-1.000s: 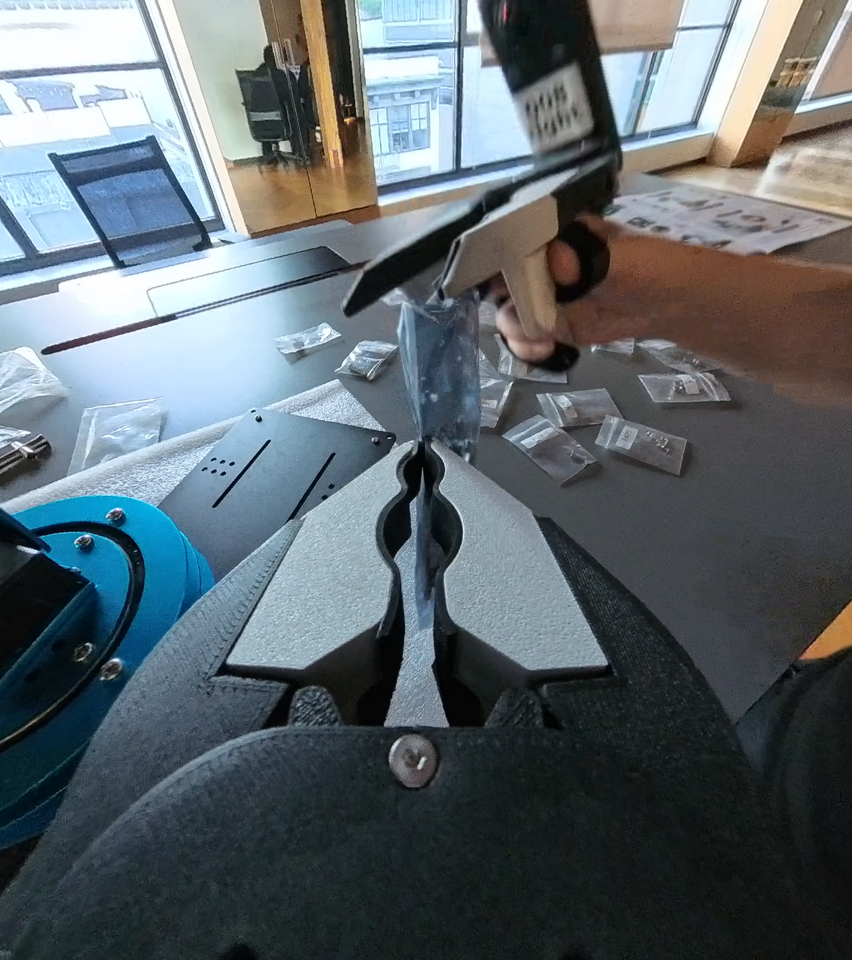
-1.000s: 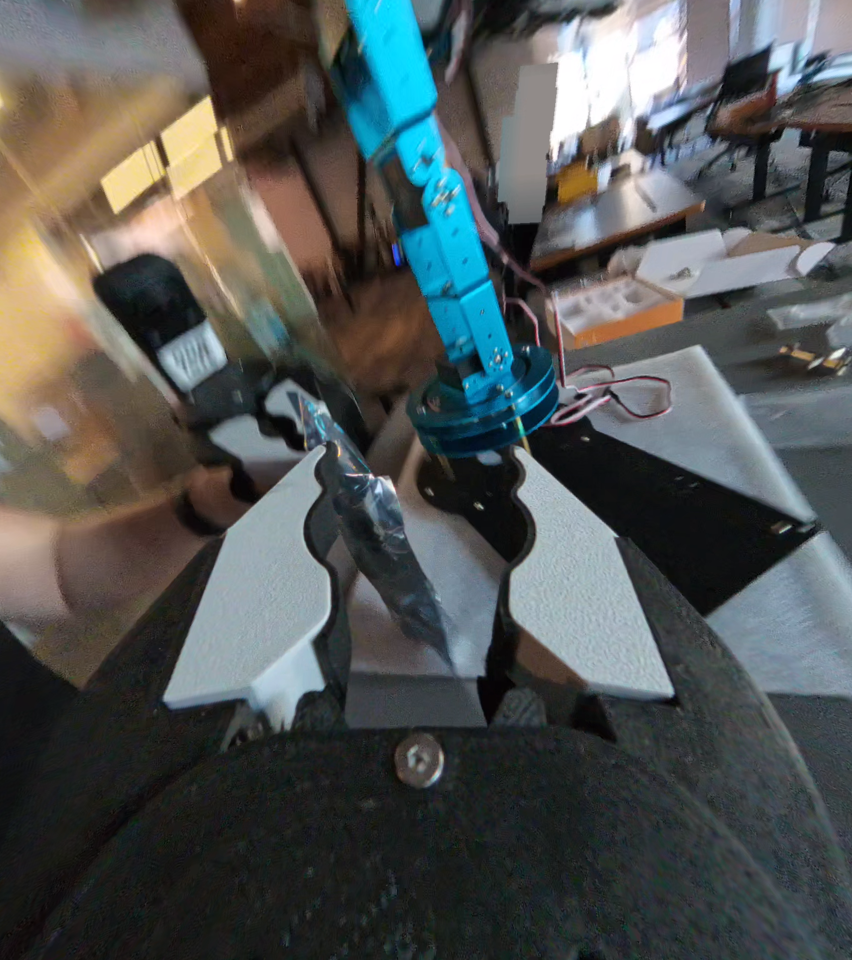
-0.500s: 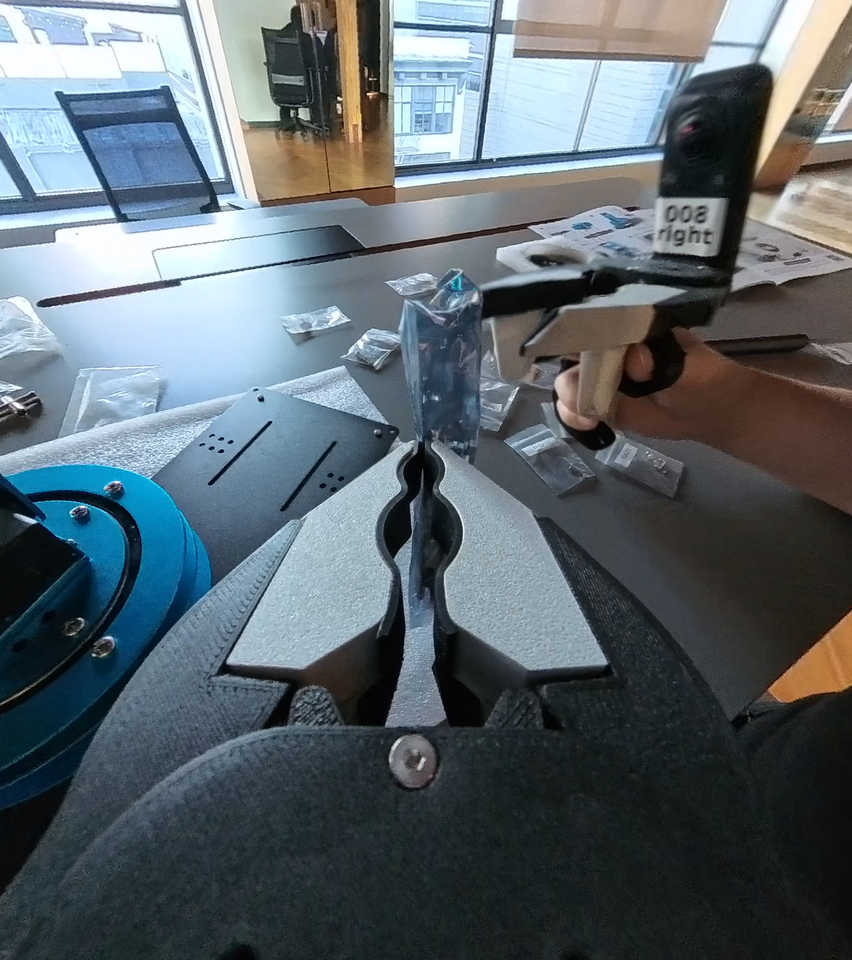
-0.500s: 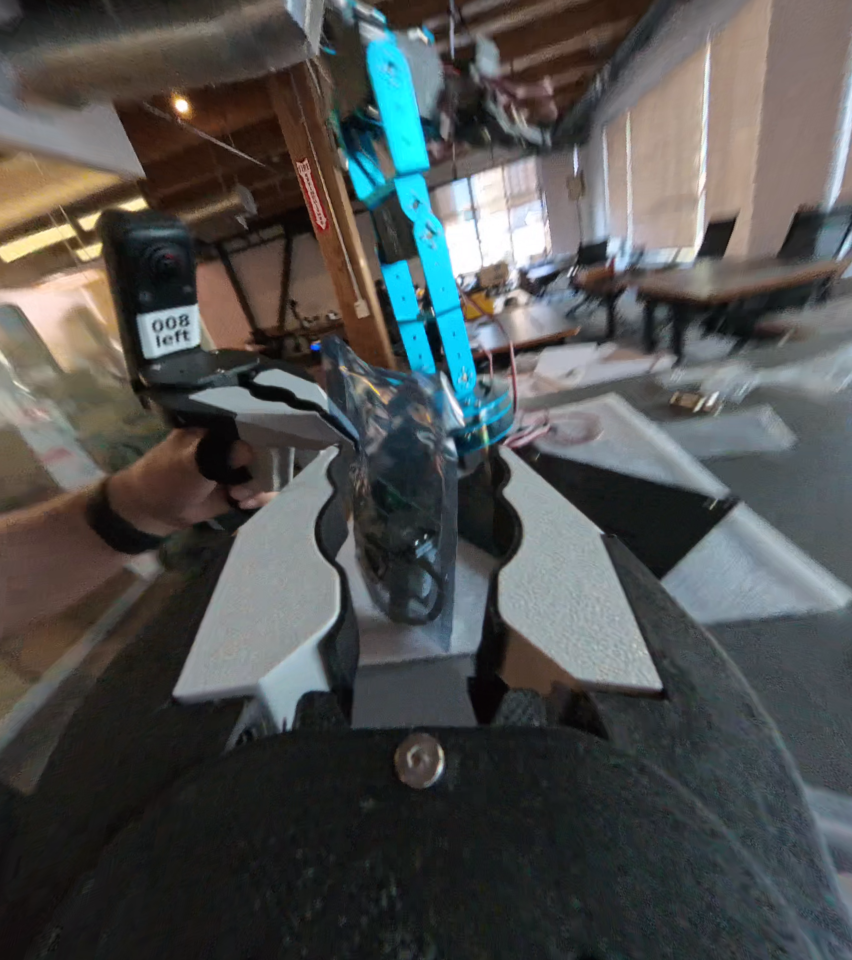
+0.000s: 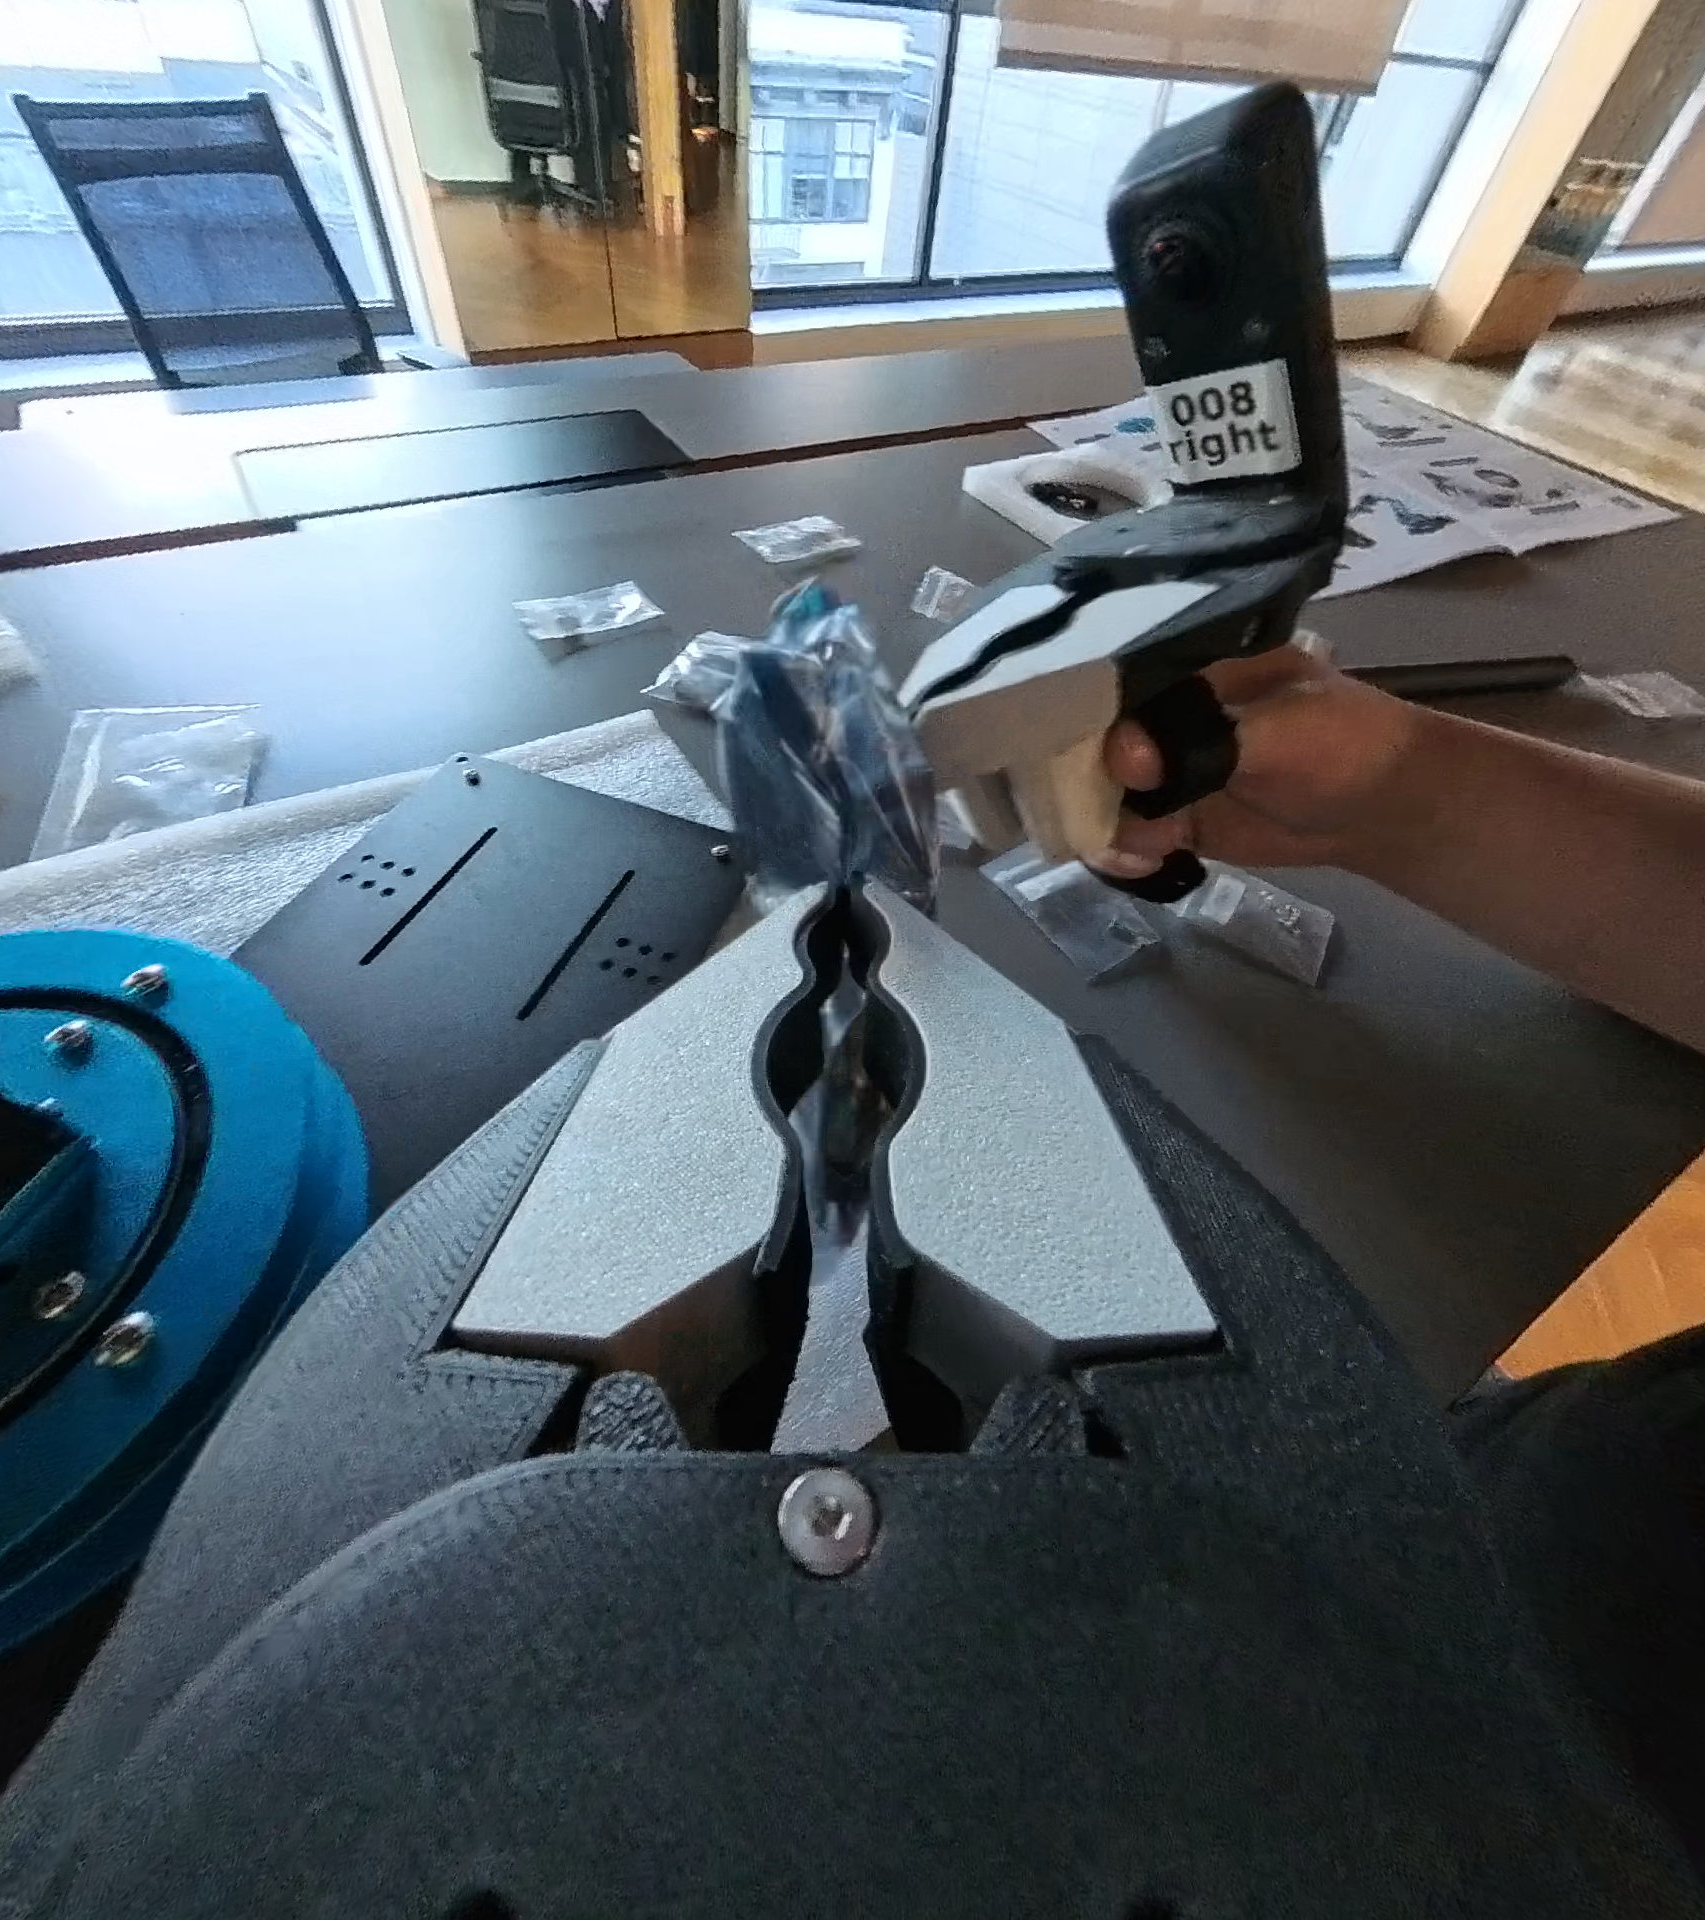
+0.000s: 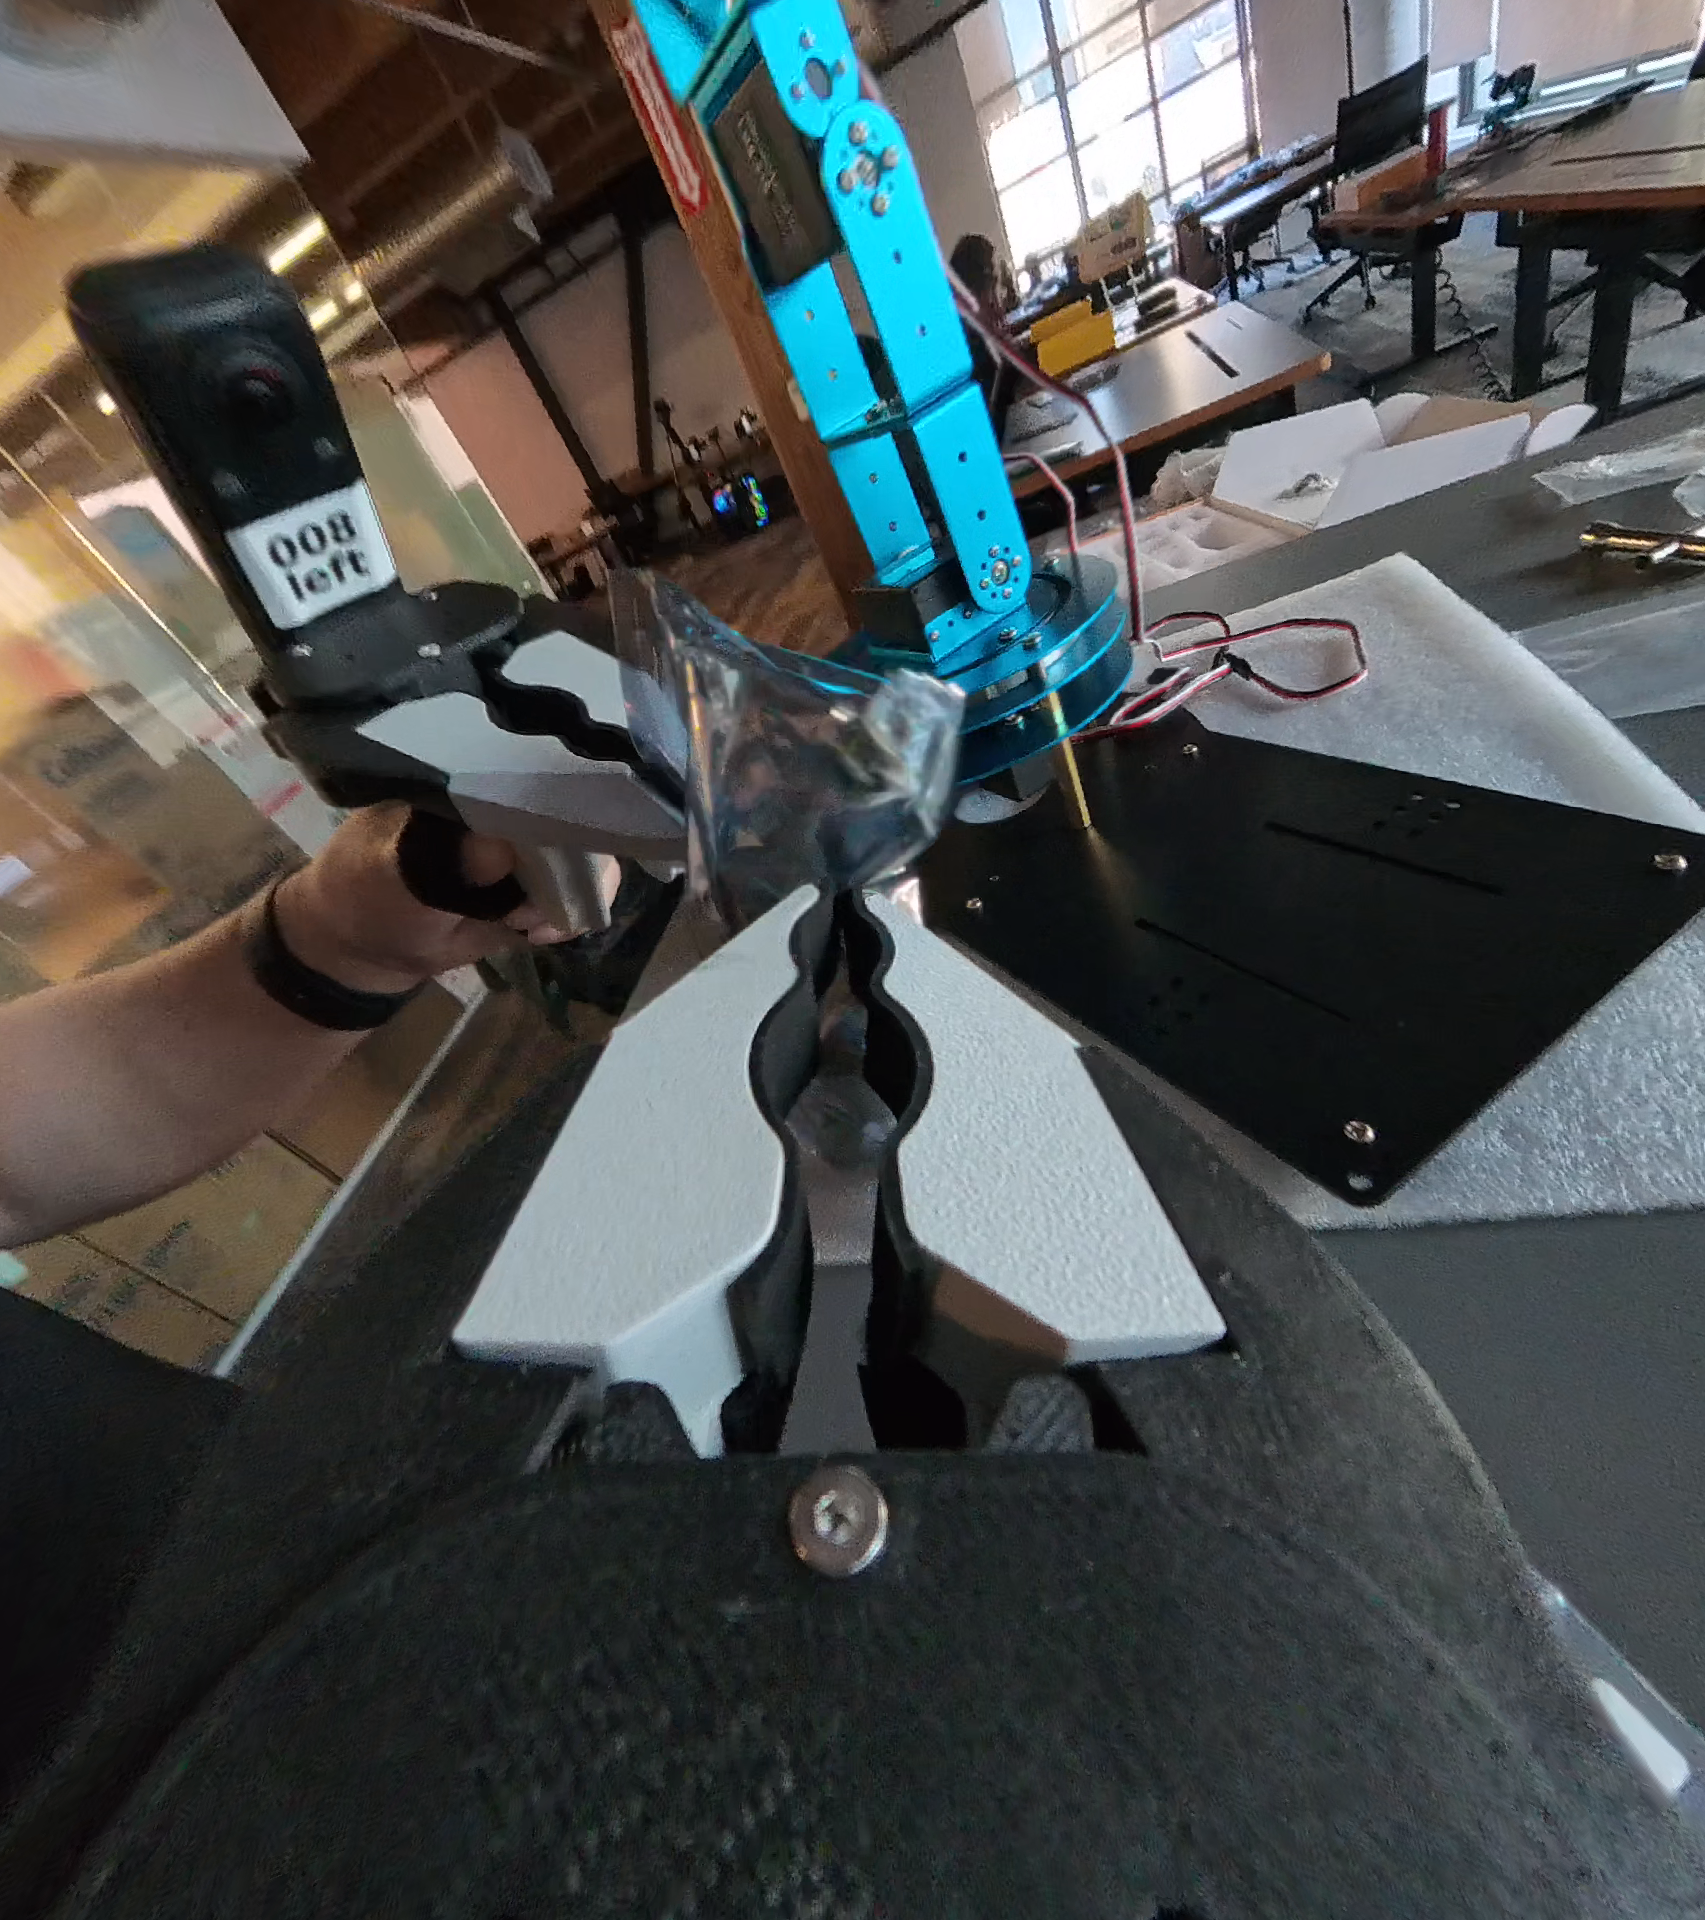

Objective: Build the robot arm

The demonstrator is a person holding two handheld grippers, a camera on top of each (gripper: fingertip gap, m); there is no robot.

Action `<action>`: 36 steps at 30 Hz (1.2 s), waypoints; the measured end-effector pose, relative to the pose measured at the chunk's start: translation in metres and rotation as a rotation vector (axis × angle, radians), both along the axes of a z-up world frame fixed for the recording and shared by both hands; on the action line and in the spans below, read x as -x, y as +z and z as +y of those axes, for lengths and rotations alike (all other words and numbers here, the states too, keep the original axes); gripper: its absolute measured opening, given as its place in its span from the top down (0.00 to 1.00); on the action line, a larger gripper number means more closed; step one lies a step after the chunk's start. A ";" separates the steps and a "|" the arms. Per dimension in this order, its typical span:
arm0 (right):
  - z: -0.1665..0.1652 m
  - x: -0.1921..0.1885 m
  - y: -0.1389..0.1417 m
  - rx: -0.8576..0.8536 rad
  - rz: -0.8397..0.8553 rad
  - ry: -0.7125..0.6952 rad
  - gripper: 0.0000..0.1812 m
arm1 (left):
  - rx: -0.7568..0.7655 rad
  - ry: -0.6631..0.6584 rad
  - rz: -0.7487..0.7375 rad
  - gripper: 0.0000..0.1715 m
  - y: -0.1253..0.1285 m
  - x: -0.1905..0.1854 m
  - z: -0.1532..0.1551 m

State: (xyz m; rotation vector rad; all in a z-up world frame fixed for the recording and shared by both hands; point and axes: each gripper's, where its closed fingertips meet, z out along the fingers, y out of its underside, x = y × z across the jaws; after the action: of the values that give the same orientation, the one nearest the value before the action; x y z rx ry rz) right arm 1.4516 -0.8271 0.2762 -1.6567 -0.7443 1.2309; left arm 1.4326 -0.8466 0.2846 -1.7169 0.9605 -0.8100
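Observation:
A clear plastic bag (image 5: 827, 769) with dark and blue parts inside is held in the air between both grippers. My left gripper (image 5: 848, 896) is shut on the bag's lower edge. My right gripper (image 6: 843, 902) is shut on the same bag (image 6: 806, 758), which crumples above its fingertips. In the left wrist view the right gripper (image 5: 915, 698) meets the bag from the right, held by a hand. In the right wrist view the left gripper (image 6: 666, 795) meets it from the left.
A blue robot arm (image 6: 889, 364) stands on a round blue base (image 5: 100, 1195) over a black slotted plate (image 5: 495, 914) on white foam (image 6: 1606, 1039). Several small clear bags (image 5: 588, 613) lie on the dark table (image 5: 360, 644). Its edge (image 5: 1554, 1257) is at right.
The right gripper came down beside the bag, took it between its open fingers, and has shut on it. The left gripper kept its hold and the bag is now crumpled.

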 end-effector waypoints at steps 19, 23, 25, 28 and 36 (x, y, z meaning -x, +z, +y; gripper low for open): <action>0.000 0.001 0.001 0.120 0.140 0.043 0.94 | -0.002 0.010 0.051 1.00 -0.002 -0.009 0.000; -0.004 -0.002 0.009 0.179 0.213 0.089 0.67 | 0.011 0.018 0.028 1.00 0.000 -0.004 0.002; -0.006 0.002 0.013 0.156 0.204 0.070 0.58 | 0.017 0.005 0.018 1.00 0.001 -0.008 -0.001; -0.008 0.010 0.021 0.083 0.130 0.006 0.47 | -0.053 0.017 0.059 1.00 0.001 -0.014 0.000; -0.004 0.012 0.016 0.007 0.074 0.048 0.79 | -0.003 0.007 0.002 1.00 0.000 -0.018 0.003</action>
State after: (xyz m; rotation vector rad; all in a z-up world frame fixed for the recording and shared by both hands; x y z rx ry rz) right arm 1.4395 -0.8314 0.2919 -1.5983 -0.7383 1.3223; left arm 1.4506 -0.8436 0.2850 -1.7183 0.9561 -0.8019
